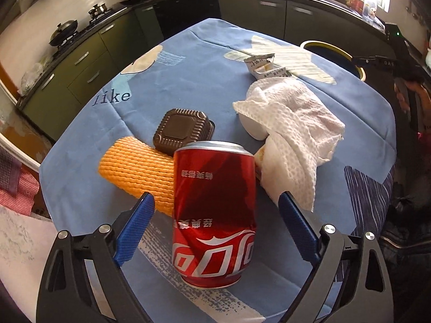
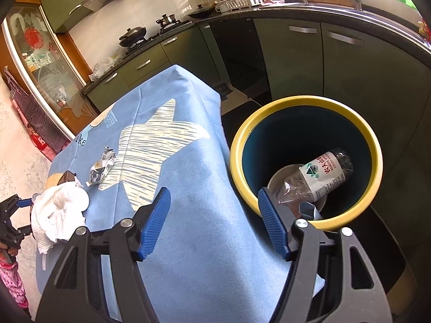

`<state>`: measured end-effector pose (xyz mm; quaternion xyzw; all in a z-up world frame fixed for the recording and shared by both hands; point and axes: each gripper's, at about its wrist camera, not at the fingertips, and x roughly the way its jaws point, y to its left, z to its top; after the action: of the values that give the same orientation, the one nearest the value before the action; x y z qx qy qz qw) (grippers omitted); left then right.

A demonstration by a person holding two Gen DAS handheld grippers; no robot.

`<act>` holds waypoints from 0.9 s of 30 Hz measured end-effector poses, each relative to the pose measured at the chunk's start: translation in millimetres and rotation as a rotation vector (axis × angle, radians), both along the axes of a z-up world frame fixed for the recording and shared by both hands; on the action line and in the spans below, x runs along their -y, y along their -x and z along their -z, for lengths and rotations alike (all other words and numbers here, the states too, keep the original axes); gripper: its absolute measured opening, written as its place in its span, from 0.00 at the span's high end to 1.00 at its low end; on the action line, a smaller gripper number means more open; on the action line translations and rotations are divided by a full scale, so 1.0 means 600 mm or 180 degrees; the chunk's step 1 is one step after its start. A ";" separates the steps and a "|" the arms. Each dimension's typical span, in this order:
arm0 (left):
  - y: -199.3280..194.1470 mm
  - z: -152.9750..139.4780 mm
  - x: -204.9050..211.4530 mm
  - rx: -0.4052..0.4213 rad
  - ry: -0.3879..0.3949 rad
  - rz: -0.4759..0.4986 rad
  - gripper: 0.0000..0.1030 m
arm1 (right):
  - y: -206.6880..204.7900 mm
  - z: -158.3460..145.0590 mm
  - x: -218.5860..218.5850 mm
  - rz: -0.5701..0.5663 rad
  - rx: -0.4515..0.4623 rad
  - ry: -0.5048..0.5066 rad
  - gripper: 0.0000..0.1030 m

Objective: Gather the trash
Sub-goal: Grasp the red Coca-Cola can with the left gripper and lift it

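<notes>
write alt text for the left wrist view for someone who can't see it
A dented red cola can stands upside down on a blue tablecloth, between the open blue fingers of the left tool, which do not touch it. Behind it lie an orange sponge cloth, a brown ridged tray, crumpled white paper towels and a torn wrapper.

Can point(image 1: 214, 215) on table point(image 1: 188, 62), sponge point(image 1: 137, 175) left, napkin point(image 1: 293, 123) right; bottle point(image 2: 320, 175) in bin point(image 2: 374, 161).
</notes>
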<state>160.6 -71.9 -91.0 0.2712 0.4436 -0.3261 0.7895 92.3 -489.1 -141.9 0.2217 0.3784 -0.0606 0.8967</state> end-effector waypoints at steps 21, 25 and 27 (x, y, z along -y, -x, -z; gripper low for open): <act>-0.004 0.048 0.028 0.0094 -0.0488 -0.0127 0.31 | -0.001 0.017 0.002 -0.0037 -0.0032 -0.0128 0.37; 0.003 0.042 0.023 0.0105 -0.0473 -0.0186 0.31 | 0.001 0.015 0.002 -0.0031 -0.0023 -0.0130 0.37; 0.008 0.039 0.021 0.0125 -0.0463 -0.0214 0.32 | 0.001 0.015 0.002 -0.0035 -0.0024 -0.0132 0.37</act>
<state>156.0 -84.5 -114.3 0.3191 0.4595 -0.2609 0.7868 91.7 -490.3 -151.1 0.2379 0.3842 -0.0486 0.8907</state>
